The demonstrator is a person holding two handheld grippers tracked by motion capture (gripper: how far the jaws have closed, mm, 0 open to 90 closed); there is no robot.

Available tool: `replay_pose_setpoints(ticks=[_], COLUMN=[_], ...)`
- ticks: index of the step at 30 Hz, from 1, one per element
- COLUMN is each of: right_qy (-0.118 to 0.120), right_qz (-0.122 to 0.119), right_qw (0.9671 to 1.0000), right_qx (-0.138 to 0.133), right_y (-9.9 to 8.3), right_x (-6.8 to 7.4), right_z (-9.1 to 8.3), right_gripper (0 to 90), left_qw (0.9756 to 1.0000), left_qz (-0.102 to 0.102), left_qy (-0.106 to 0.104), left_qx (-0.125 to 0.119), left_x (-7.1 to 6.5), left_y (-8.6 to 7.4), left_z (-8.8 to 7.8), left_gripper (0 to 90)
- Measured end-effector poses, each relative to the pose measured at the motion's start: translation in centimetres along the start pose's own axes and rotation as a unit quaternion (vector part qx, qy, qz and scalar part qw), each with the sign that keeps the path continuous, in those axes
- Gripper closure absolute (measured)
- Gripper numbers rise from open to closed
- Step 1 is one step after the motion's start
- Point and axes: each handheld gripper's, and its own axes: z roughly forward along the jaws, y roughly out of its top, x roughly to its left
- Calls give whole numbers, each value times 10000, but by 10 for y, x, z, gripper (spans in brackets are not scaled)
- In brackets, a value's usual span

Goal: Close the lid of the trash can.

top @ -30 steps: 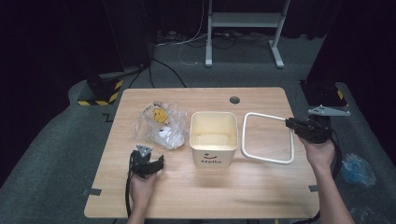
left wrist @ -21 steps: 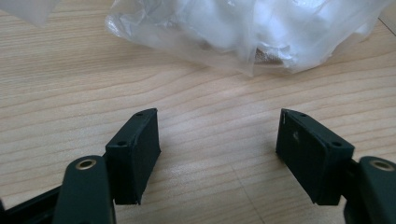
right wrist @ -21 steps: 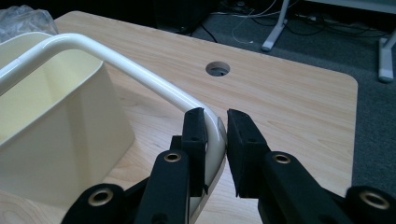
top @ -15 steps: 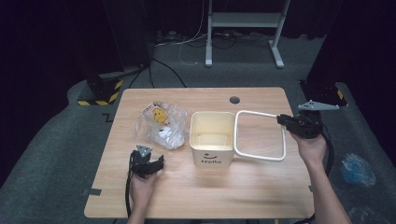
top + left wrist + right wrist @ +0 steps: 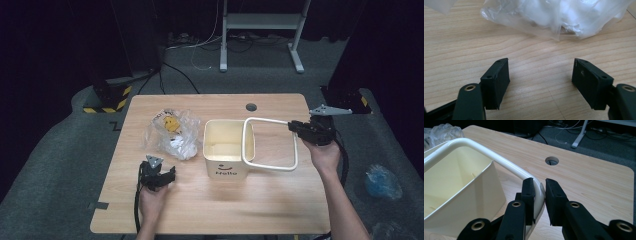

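Nearest the person, the left gripper [image 5: 158, 176] rests on the tabletop [image 5: 260, 200] with its jaws standing wide apart and nothing between them; in the left gripper view only bare wood lies between the pads. Just beyond it sits one crumpled clear plastic bag [image 5: 172, 134] with something yellow inside, soft and crinkly.

At the middle stands one cream bin [image 5: 223, 152], upright, open-topped and printed "Hello". It looks like thin moulded plastic: light, fairly stiff, smooth and likely a little slippery on the walls, so its rim or corners would give the surest hold.

The thing in hand is one cream frame [image 5: 269, 144], a rounded rectangular ring, seemingly the bin's top collar. It is held tilted, its left edge over the bin's right side, its right part out over the tabletop. The right gripper [image 5: 300, 128] has its jaws closed on the frame's far right corner; in the right gripper view the pads [image 5: 529, 192] pinch the curved bar [image 5: 506, 163] from both sides. The frame appears light and rigid but glossy, and a grip at one corner leaves a long lever, so it may twist or slip in the jaws. A hold at mid-side would likely steady it better, though the corner grip keeps the ring's opening free for seating over the bin.

Farther off, one round cable hole [image 5: 251, 107] pierces the tabletop near its back edge.
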Motion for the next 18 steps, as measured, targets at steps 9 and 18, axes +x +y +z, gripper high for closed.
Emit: replay_pose_setpoints(ticks=[9, 18], right_qy=[62, 147], right_qz=[-19, -56], right_qw=[10000, 9999], right_qx=[25, 29], right_y=[5, 10], right_x=[6, 17], right_z=[7, 16], right_gripper=[781, 782], left_qw=[10000, 10000], left_qz=[0, -1], left_qy=[1, 4], left_qx=[0, 3], left_x=[0, 0], left_y=[0, 0], left_z=[0, 0], left_gripper=[301, 301])
